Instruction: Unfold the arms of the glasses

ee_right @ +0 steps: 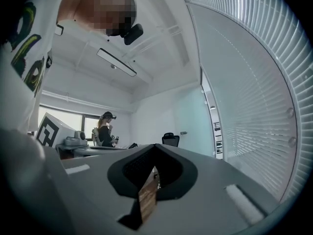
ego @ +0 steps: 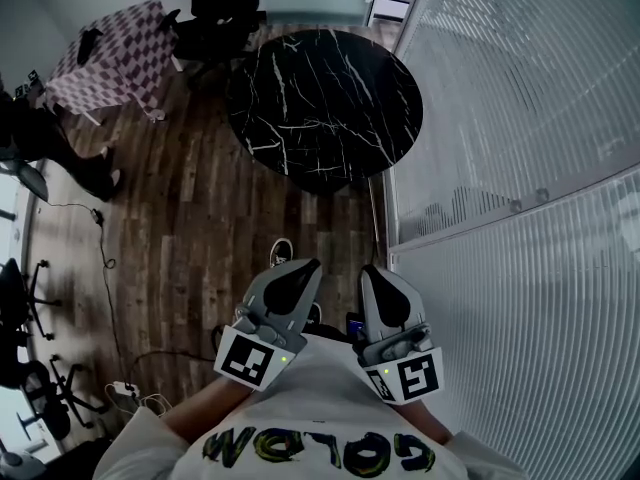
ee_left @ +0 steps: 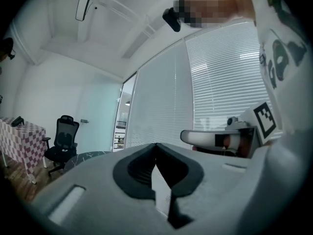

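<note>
No glasses show in any view. In the head view my left gripper point(ego: 303, 267) and my right gripper point(ego: 371, 272) are held side by side close to the person's chest, above the wooden floor. Both point forward with their jaws shut and nothing between them. In the left gripper view the dark pads of the left gripper point(ee_left: 156, 146) meet in a closed seam, and the right gripper point(ee_left: 220, 138) shows beside it on the right. The right gripper point(ee_right: 155, 148) looks the same in its own view, pads together and empty.
A round black marble table point(ego: 325, 98) stands ahead on the wood floor. A checkered table point(ego: 110, 63) and a black office chair point(ego: 215, 13) are at the far left. A wall of white blinds point(ego: 520, 168) runs along the right. Cables point(ego: 105, 258) lie on the floor at left. Another person point(ee_right: 105, 129) stands far off.
</note>
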Demonstrator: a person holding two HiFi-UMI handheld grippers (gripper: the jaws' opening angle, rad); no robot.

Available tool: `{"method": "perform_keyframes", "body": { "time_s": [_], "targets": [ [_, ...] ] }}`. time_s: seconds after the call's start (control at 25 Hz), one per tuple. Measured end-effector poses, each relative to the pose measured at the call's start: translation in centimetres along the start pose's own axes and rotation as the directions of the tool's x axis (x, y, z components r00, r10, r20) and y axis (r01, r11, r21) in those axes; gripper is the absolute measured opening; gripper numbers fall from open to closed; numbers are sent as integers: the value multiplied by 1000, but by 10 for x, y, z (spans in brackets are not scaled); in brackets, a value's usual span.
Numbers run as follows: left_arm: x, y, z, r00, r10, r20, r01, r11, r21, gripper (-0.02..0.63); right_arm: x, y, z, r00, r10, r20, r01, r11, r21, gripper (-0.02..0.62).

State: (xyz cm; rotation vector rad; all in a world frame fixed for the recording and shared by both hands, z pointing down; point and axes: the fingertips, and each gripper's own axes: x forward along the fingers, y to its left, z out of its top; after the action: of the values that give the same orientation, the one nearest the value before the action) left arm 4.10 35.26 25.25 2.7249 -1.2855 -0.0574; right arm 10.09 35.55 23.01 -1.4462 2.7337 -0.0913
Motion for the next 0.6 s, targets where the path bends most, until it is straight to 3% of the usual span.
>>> {"method": "perform_keyframes", "body": {
  "time_s": [0.32, 0.6],
  "targets": [
    [38, 50, 6, 1000, -13, 28, 14, 1000, -13, -1, 59, -19, 0, 1000, -5, -1, 5, 999, -44, 0],
    [81, 118, 17, 999, -32, 24, 32, 999, -19, 0, 135, -36, 7, 1000, -23, 9, 24, 995, -98, 0]
  ]
}}
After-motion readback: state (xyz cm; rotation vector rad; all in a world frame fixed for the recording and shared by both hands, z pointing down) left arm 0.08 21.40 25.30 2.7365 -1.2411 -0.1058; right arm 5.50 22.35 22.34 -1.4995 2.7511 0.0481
